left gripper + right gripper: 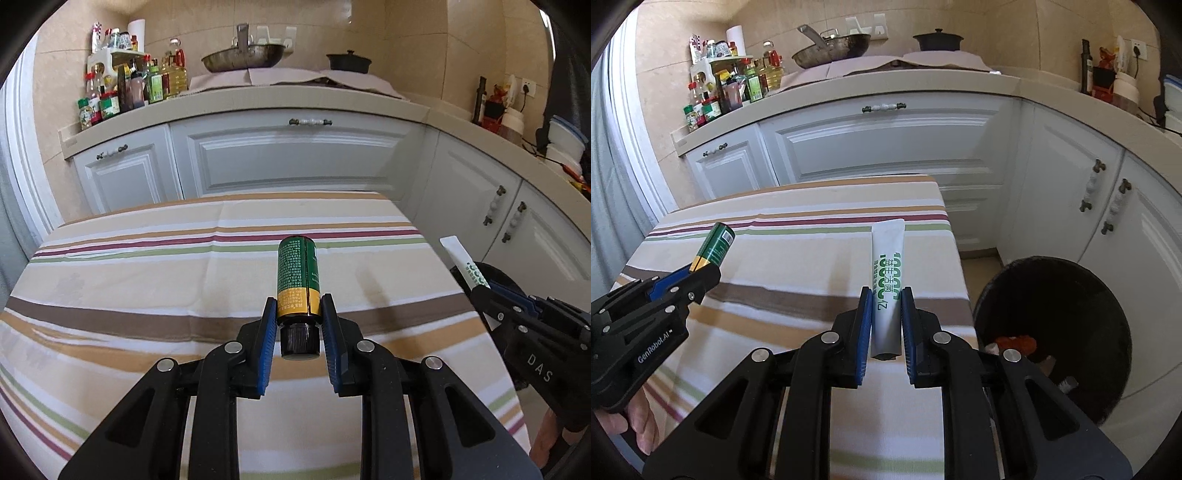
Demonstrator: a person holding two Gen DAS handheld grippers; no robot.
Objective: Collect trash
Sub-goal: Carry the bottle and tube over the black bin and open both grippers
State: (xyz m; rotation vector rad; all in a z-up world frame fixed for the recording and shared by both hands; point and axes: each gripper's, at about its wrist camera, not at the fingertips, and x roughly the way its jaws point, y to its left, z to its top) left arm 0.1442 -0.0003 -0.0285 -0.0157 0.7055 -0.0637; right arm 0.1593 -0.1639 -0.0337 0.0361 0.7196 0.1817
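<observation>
My left gripper [298, 308] is shut on a green and yellow bottle [297, 280] with a black cap, held above the striped table [129, 295]. The bottle also shows in the right wrist view [714, 246], in the left gripper [701, 267]. My right gripper [885, 295] is shut on a white tube [887, 273] with green print, held above the table's right part. The tube also shows in the left wrist view [466, 266]. A black trash bin [1052, 332] stands on the floor right of the table, with some red and white trash inside.
White kitchen cabinets [295, 155] run behind and to the right of the table. The counter holds sauce bottles [122, 88], a wok [243, 57] and a black pot [349, 61]. The table's right edge [960, 258] lies next to the bin.
</observation>
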